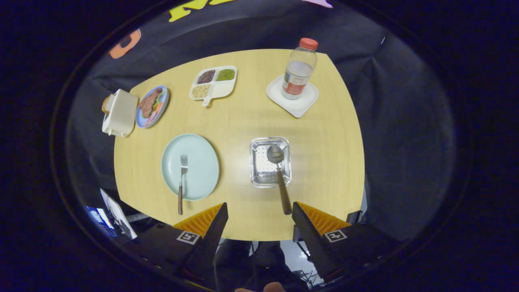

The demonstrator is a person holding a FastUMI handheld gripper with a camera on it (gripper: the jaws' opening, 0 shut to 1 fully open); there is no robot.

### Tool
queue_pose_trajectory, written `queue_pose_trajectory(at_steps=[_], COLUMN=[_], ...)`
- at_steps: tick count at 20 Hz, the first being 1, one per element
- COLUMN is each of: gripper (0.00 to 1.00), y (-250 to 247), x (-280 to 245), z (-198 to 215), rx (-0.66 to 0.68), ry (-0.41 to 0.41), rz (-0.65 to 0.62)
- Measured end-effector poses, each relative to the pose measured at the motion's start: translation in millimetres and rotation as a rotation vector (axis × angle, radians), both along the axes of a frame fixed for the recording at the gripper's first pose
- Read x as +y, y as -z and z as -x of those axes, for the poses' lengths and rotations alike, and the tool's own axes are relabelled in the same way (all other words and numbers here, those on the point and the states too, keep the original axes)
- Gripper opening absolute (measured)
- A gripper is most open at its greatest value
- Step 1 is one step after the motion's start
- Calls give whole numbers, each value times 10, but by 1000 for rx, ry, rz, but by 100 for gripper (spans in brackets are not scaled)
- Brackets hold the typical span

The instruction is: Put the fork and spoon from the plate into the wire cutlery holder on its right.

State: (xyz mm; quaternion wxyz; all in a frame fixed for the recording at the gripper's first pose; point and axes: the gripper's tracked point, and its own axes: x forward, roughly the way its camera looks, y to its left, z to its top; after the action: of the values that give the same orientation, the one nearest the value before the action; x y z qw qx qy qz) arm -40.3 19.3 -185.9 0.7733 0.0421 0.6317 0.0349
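status: the gripper [259, 221] hangs high above the surface [243, 117] with its fingers spread wide and holding nothing.

item positions:
- the spoon [279, 174] stands in the wire cutlery holder [270, 162], bowl down inside it, handle leaning out over the near rim toward the right finger.
- the fork [181, 182] lies on the plate [190, 166], tines pointing away, handle overhanging the near rim of the plate. the plate sits to the left of the holder, apart from it.

task state, judged: spoon placed; fork not yet moved.

hazards from here:
- the fork lies flat on a smooth plate. a shallow approach is likely to push it along rather than lift it. the overhanging handle end looks like the better grasp point.
- a downward press on that overhang may lever the tines up or slide the plate.
- the leaning spoon handle stands in the path to the holder. contact when inserting the fork could tip the spoon out or shift the holder.
- a loose grip may let the fork swing and miss the opening.
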Motion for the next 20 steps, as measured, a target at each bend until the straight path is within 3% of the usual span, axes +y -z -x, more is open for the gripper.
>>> queue_pose_trajectory(at_steps=[4,11,20], gripper=[97,97,97], y=[35,590,1272], x=[597,1649,2208], z=[109,525,626], rx=[-14,71,101], ry=[-22,-47,-1], rz=[-45,-110,-70])
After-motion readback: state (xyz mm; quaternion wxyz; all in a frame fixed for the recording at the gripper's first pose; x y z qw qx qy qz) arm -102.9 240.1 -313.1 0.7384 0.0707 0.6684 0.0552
